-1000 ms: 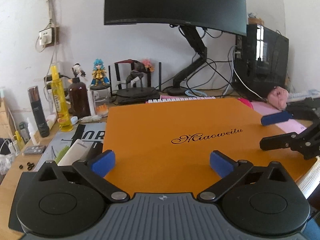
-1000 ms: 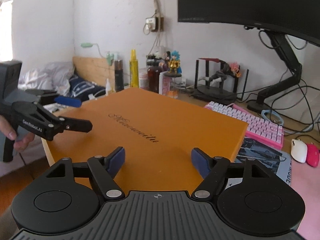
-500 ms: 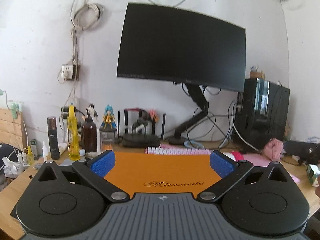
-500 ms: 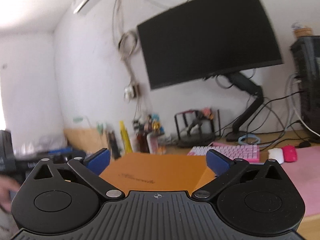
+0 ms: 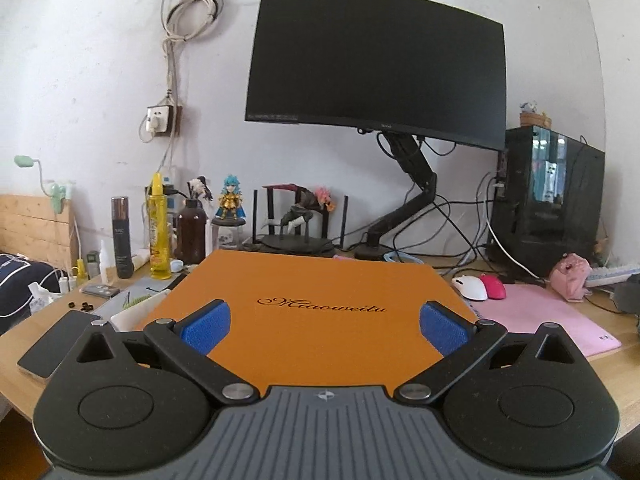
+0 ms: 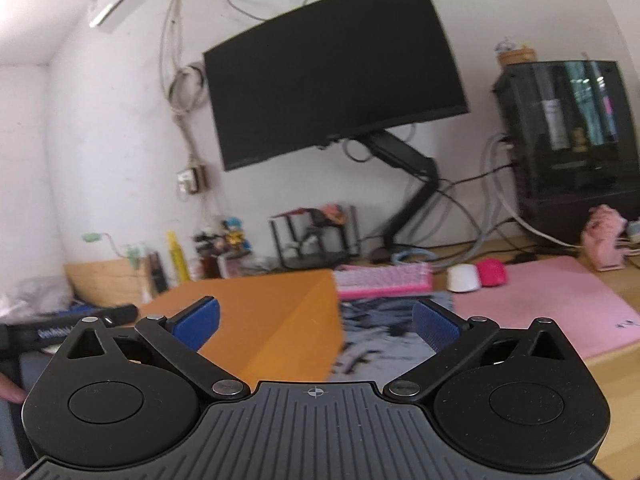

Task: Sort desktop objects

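The orange box (image 5: 320, 316) hides the pink keyboard (image 6: 384, 280) in the left wrist view — its near edge sits behind the gripper body. The right wrist view is motion-blurred — the figurines (image 6: 234, 236) smear.

Left black two-finger gripper with blue ribbed pads (image 5: 324, 322) sits level-ish, tipped slightly down, jaws spread wide, nothing pressed between the pads; right black two-finger gripper with blue textured pads (image 6: 316, 322) rolled a touch, jaws just been opening and now at full spread, pads gripping nothing; from the right wrist view the left gripper's black arm pokes in at the far left edge, a fingertip (image 6: 10, 392) showing beneath it.
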Tool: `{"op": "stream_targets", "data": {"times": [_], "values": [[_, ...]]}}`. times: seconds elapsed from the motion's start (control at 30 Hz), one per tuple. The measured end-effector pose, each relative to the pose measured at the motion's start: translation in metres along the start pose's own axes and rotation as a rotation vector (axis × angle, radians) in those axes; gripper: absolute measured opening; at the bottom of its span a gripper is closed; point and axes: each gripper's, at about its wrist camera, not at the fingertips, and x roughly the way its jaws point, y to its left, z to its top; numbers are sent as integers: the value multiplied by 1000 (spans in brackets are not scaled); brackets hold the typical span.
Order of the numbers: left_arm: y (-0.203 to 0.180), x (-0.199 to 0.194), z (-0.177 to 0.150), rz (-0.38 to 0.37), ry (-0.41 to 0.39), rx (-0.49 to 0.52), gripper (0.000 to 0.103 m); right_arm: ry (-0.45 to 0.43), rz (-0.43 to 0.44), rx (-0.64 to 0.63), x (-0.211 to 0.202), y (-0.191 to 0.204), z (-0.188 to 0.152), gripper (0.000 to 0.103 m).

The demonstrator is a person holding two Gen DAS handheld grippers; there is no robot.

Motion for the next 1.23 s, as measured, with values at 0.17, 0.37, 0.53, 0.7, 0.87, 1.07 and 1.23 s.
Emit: {"op": "stream_targets", "data": {"times": [0.17, 0.37, 0.53, 0.7, 0.87, 1.07, 1.23], "values": [[0, -2, -9, 25, -27, -2, 103, -8, -90, -28, -8, -6, -18, 103], [-10, -11, -11, -28, -91, 41, 103, -7, -117, -10, -13, -10, -29, 103], [-18, -12, -8, -29, -92, 68, 103, -12, -114, -11, -15, -9, -29, 103], [-21, -9, -10, -12, -70, 69, 103, -12, -107, -15, -15, -6, -29, 103], [-20, -9, -13, -43, -73, 69, 103, -8, -101, -19, -14, -5, -30, 103], [-22, -7, -15, -64, -60, 66, 103, -6, -106, -16, -15, -5, -31, 103], [-26, -7, -16, -65, -57, 93, 103, -5, -106, -13, -17, -6, -31, 103]]}}
